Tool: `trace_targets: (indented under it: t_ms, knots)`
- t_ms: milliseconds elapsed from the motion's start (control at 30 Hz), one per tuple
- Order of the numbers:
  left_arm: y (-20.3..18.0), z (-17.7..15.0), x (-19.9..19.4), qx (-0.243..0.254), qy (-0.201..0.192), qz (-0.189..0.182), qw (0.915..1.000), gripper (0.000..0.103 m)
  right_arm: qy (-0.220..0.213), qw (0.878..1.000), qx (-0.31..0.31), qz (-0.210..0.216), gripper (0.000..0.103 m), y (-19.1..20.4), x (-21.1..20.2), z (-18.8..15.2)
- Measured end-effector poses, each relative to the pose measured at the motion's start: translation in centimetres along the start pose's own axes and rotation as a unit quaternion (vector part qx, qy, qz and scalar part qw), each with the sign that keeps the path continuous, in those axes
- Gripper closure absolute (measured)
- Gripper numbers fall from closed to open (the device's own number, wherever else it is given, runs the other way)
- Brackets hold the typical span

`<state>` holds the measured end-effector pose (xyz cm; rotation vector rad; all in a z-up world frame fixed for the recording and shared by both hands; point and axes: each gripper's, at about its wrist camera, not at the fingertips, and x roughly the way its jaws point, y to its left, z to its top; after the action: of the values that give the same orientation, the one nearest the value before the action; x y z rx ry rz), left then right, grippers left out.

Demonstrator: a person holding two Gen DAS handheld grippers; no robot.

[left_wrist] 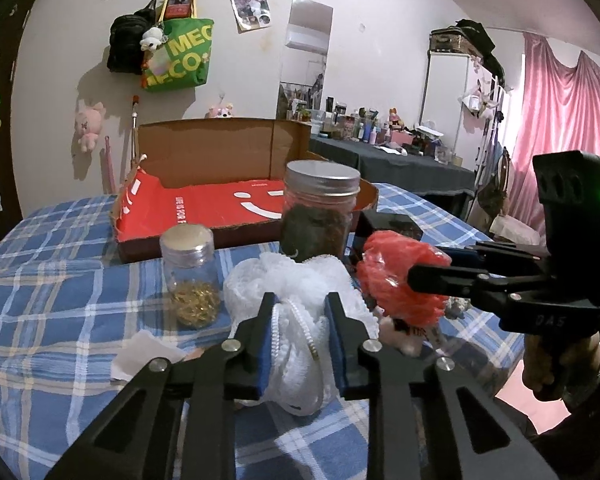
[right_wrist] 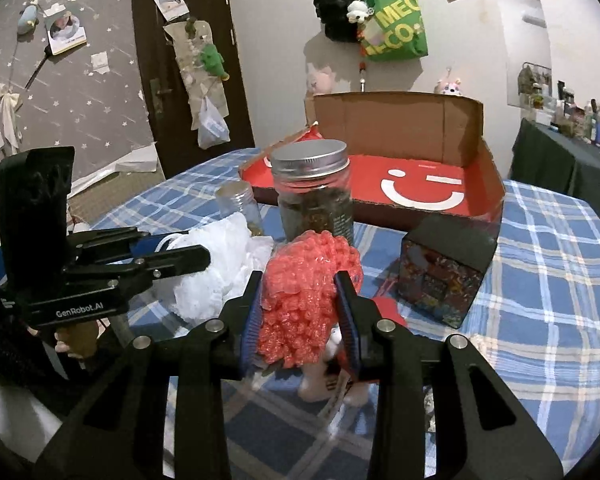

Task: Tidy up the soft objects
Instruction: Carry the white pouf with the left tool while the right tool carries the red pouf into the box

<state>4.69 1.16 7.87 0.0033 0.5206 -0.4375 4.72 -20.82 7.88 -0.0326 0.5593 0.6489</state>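
Left wrist view: the left gripper (left_wrist: 300, 322) has its blue pads pressed on a white mesh puff (left_wrist: 296, 300) that sits on the blue plaid cloth (left_wrist: 52, 300). The puff is a rounded bundle with no clear long axis; a white beaded cord hangs down its near face between the fingers. Its near bottom is hidden behind the gripper's arms. Just left of it stands a small clear jar (left_wrist: 190, 276) with gold bits at the bottom, and just behind it a taller jar (left_wrist: 320, 208) with a silver lid and dark contents. Farther back lies an open cardboard box (left_wrist: 220, 184) with a red floor. At right, the right gripper (left_wrist: 424, 276) reaches in sideways and pinches a red mesh puff (left_wrist: 396, 276); a hand (left_wrist: 540, 364) holds its handle, partly cut off.

Right wrist view: the right gripper (right_wrist: 298, 312) is closed on the red mesh puff (right_wrist: 304, 300), which bulges upward between the pads, taller than wide. Beneath it small pale plush feet show, hard to make out. The taller jar (right_wrist: 314, 196) stands right behind, the small clear jar (right_wrist: 240, 208) half hidden by the white mesh puff (right_wrist: 220, 268) at left, where the left gripper (right_wrist: 204, 258) holds it. A dark printed cube (right_wrist: 444, 276) sits to the right, in front of the open cardboard box (right_wrist: 404, 136).
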Motion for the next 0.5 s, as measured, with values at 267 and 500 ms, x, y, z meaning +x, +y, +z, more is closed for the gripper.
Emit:
trace_targets:
  t_ms: [267,500]
  knots:
    - [0.3,0.3,-0.7,0.0,-0.009,0.003,1.0,0.085,-0.008,1.0,0.004,-0.003,0.07,0.2,-0.5,0.3]
    - [0.9,1.3,-1.9,0.0,-0.023,0.009,0.9997,0.088,-0.017,1.0,0.009,-0.011,0.07,-0.2,-1.5,0.5]
